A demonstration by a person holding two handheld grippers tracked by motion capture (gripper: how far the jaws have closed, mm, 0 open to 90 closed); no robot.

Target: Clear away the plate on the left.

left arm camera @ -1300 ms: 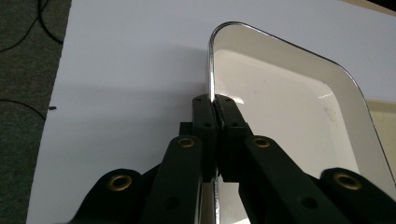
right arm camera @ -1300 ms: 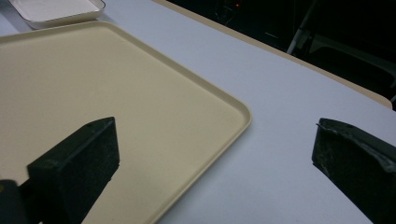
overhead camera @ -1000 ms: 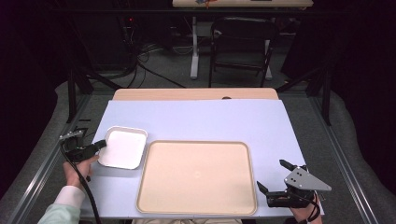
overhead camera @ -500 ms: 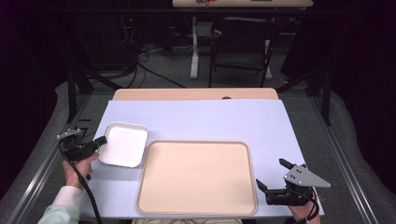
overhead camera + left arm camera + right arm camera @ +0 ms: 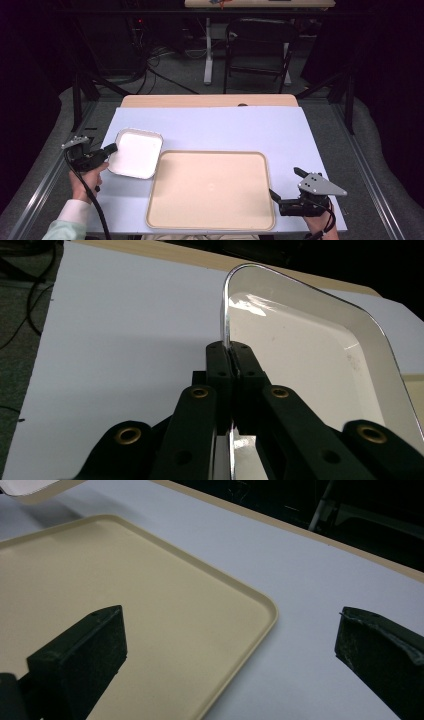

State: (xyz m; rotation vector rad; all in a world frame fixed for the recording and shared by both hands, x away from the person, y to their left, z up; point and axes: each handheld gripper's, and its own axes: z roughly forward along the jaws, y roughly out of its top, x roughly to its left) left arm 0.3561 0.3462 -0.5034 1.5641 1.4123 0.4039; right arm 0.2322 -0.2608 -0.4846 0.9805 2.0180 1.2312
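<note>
Two black two-jaw grippers, one per hand. Left gripper (image 5: 111,148): black linked arms with brass-ringed pivot holes, small screw holes along the flat jaw blocks, grey plate on top, black cable trailing past a pale green sleeve (image 5: 62,228). Right gripper (image 5: 286,183): blocky matte black jaws with scuffed edges, grey three-cornered plate with dark screws on top, black cable looped at the wrist

In the left gripper view, the near rim of the white dish (image 5: 320,355) was hidden behind the left gripper (image 5: 230,365). In the right gripper view, the beige tray (image 5: 125,605) was cut off left of the dish's corner.
</note>
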